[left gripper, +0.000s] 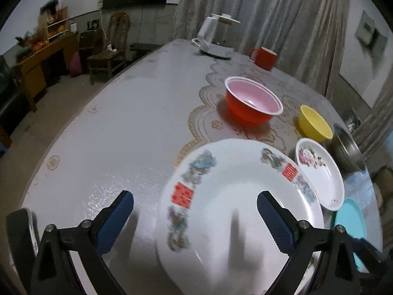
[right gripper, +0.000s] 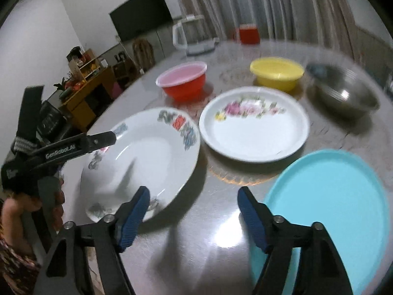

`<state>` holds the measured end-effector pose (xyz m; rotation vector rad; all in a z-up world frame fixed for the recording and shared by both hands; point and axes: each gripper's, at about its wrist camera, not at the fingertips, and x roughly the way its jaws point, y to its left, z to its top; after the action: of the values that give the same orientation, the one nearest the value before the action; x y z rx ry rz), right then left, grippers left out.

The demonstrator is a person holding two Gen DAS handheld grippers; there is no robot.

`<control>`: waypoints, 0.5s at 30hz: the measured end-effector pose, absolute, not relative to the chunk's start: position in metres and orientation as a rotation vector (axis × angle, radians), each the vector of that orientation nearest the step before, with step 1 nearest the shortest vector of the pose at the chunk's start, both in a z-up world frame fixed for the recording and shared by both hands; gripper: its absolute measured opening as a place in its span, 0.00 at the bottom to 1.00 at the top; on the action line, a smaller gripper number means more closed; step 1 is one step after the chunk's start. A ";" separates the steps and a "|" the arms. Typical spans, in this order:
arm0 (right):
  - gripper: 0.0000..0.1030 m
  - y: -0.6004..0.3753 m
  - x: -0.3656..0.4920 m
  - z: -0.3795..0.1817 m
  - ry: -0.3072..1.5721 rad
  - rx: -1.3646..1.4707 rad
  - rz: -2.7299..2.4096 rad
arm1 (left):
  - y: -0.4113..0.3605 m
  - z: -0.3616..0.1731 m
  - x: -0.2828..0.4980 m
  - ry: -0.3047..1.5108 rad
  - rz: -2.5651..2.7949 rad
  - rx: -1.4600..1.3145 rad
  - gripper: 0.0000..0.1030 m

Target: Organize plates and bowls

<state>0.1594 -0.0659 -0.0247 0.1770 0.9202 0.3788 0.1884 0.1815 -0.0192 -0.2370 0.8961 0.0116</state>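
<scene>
Pretty blurry all round, teal plate [right gripper: 329, 211] cut off at the frame edge. Big white plate with red emblems [left gripper: 235, 196] sitting half between the left gripper [left gripper: 195, 218] fingers, rose plate [right gripper: 254, 125] just beyond. Both grippers spread wide, right gripper [right gripper: 194, 206] over bare table [right gripper: 196, 245], holding nothing.

Dim indoor light from overhead throws a white glare patch on the glossy grey bench [right gripper: 221, 238] and soft shadows across the large white flower-rimmed plate [right gripper: 145, 162]; motion blur smears the far steel bowl [right gripper: 343, 93], and fisheye edges curve into black corners
</scene>
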 end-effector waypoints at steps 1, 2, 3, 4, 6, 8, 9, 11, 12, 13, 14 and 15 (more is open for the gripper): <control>0.66 -0.063 0.164 -0.028 0.931 0.191 0.393 | 0.184 -0.020 0.189 0.896 0.012 -0.245 0.95; 0.63 -0.061 0.166 -0.030 0.937 0.193 0.395 | 0.187 -0.021 0.189 0.896 0.006 -0.255 0.92; 0.61 -0.057 0.170 -0.032 0.945 0.193 0.403 | 0.189 -0.021 0.190 0.894 -0.010 -0.260 0.88; 0.60 -0.054 0.173 -0.034 0.947 0.188 0.414 | 0.190 -0.022 0.192 0.897 -0.021 -0.259 0.86; 0.52 -0.048 0.179 -0.039 0.960 0.174 0.416 | 0.192 -0.028 0.195 0.911 -0.056 -0.268 0.77; 0.43 -0.044 0.186 -0.044 0.971 0.173 0.431 | 0.192 -0.033 0.198 0.930 -0.097 -0.293 0.74; 0.37 -0.042 0.189 -0.047 0.979 0.167 0.432 | 0.191 -0.036 0.199 0.934 -0.111 -0.299 0.73; 0.34 -0.038 0.192 -0.050 0.979 0.166 0.445 | 0.188 -0.041 0.201 0.948 -0.141 -0.301 0.67; 0.33 -0.038 0.193 -0.051 0.981 0.163 0.448 | 0.188 -0.042 0.201 0.954 -0.156 -0.302 0.64; 0.30 -0.037 0.194 -0.052 0.981 0.166 0.452 | 0.186 -0.044 0.201 0.959 -0.173 -0.304 0.64; 0.26 -0.036 0.194 -0.051 0.980 0.166 0.461 | 0.185 -0.046 0.200 0.960 -0.186 -0.300 0.63; 0.26 -0.034 0.195 -0.051 0.979 0.159 0.466 | 0.184 -0.046 0.198 0.953 -0.191 -0.291 0.63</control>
<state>0.1948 -0.0345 -0.0513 0.1592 0.9788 0.4662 0.1985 0.1843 -0.0460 -0.2905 0.9526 -0.1911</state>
